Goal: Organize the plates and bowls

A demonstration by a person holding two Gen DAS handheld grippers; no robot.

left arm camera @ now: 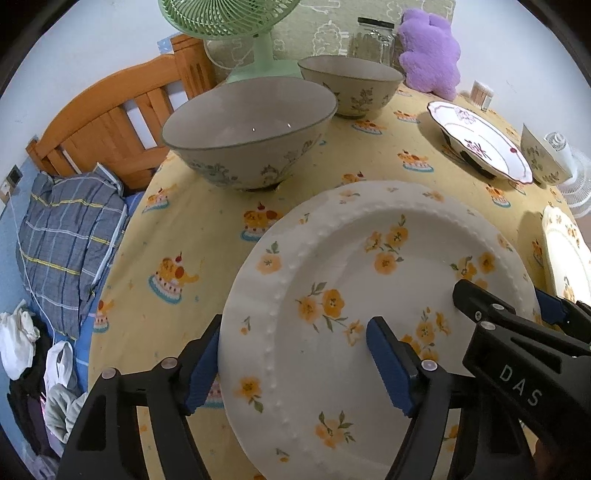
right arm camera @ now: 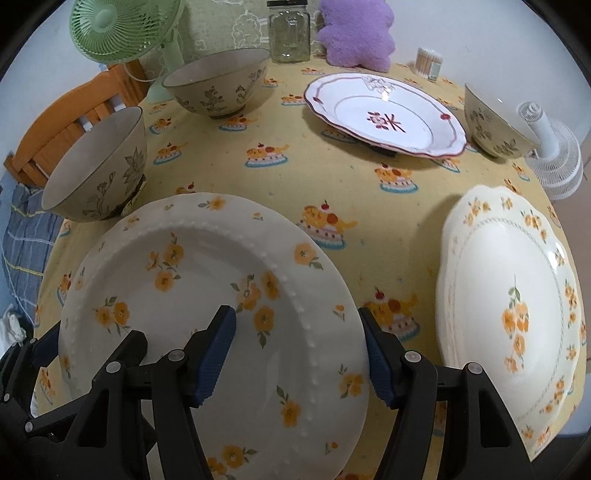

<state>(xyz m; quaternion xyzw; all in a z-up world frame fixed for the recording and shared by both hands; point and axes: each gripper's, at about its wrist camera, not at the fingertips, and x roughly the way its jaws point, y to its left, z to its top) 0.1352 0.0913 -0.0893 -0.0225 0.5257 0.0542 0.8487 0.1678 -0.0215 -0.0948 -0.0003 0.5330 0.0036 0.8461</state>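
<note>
A white plate with orange flowers (left arm camera: 369, 266) (right arm camera: 192, 266) sits at the near edge of the table. My left gripper (left arm camera: 295, 321) is open and straddles its left rim, one pad over the well and the other just outside the edge. My right gripper (right arm camera: 295, 312) is open and straddles the right rim the same way. I cannot tell whether the outer pads touch the edge. A large floral bowl (left arm camera: 251, 129) (right arm camera: 96, 170) stands just behind the plate. Farther back are a second bowl (right arm camera: 218, 85), a red-trimmed plate (right arm camera: 384, 114) and a third bowl (right arm camera: 491, 122). A scalloped cream plate (right arm camera: 509, 314) lies to the right.
Along the back of the yellow tablecloth (right arm camera: 295, 177) stand a green fan (right arm camera: 122, 29), a glass jar (right arm camera: 288, 33), a purple plush (right arm camera: 354, 33) and a swab box (right arm camera: 428, 62). A white fan (right arm camera: 554, 158) sits at the right edge. A wooden frame (left arm camera: 110, 122) and bedding (left arm camera: 70, 240) lie beyond the table's left edge.
</note>
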